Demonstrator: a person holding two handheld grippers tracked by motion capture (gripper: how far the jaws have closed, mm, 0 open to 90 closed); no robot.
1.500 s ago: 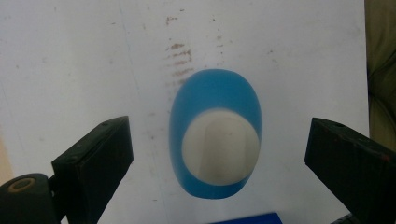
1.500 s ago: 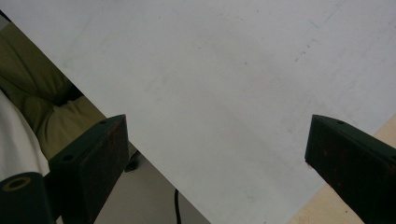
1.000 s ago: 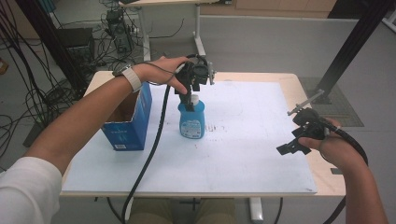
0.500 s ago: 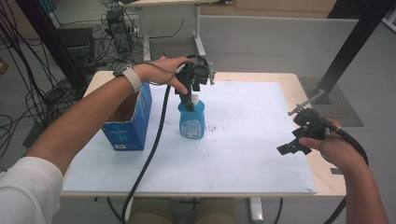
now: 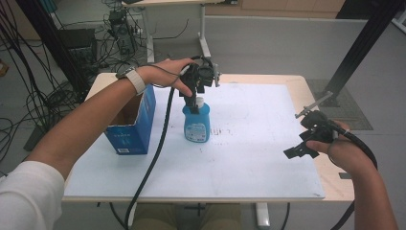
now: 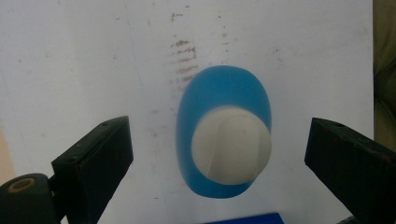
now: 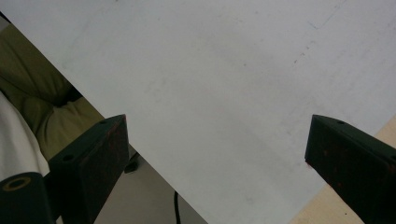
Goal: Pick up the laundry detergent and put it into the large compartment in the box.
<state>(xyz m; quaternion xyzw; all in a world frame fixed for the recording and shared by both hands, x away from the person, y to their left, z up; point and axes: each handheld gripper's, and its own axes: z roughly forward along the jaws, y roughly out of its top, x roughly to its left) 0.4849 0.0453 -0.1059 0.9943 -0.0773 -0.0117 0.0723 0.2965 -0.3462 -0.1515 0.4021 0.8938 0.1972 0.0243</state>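
Although the left tongs (image 5: 195, 101) hang directly over it, the blue plastic bottle with the white round cap (image 5: 196, 124) stands upright and free on the white worktop (image 5: 258, 143), a little left of the middle and just beside the open blue cardboard box (image 5: 131, 122). In the left gripper view the bottle (image 6: 224, 135) is seen from straight above: its white cap sits between the two black jaws, which are spread wide, and a clear gap stays on each side, so nothing is pinched. Compared with the pictures of half a second and one second ago, almost nothing has changed; the left hand (image 5: 167, 74) keeps the same place above the cap and the bottle has not moved. I judge that this small pause is the moment of alignment, either just before the jaws close on the cap or neck, or just after they let it go; the pictures alone cannot decide it.

The right tongs (image 5: 306, 143) wait well apart, low over the right edge of the worktop near the person's right hand (image 5: 342, 151). Their jaws are also spread, and in the right gripper view only bare white surface (image 7: 224, 93) lies between them. I think the right side has no part in this step.
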